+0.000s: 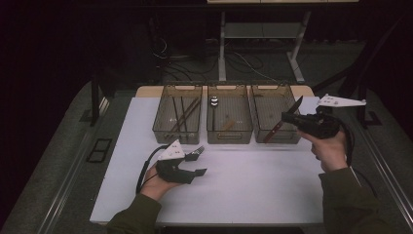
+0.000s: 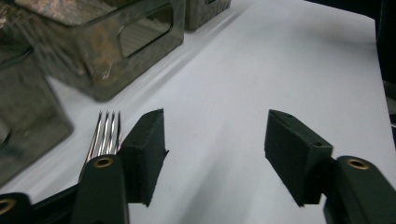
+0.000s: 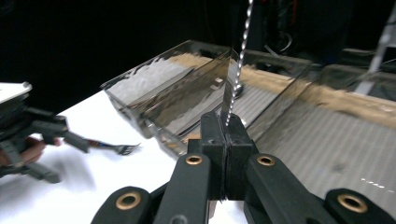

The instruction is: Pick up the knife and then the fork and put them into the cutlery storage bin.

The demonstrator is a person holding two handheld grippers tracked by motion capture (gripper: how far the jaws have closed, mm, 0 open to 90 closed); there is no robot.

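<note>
Gripping a knife (image 1: pixel 272 132) in the right gripper (image 1: pixel 287 117), with the jaws shut tight on the blade, seemingly close to where the reddish handle begins. Hanging tilted above the right bin (image 1: pixel 275 87), blade tip up and handle down toward the front wall of the bin. Probably about to lay it inside.

To do this well:
- Lower the handle end first and keep it inside the walls, not on the rim
- Bring the knife closer to flat before letting go, so that it does not drop or bounce
- Release only when the handle rests on the bin floor, then lift straight up, away from the serrated edge

Meanwhile, holding the left gripper (image 1: pixel 197 165) low over the white table (image 1: pixel 253 185), jaws apart with nothing between them. Lying just beside its far jaw, a fork (image 1: pixel 197 151), flat on the table, tines toward the bins. For picking it up, better to shift the gripper sideways until the fork sits between both pads, and to close on the neck rather than on the tines
</note>
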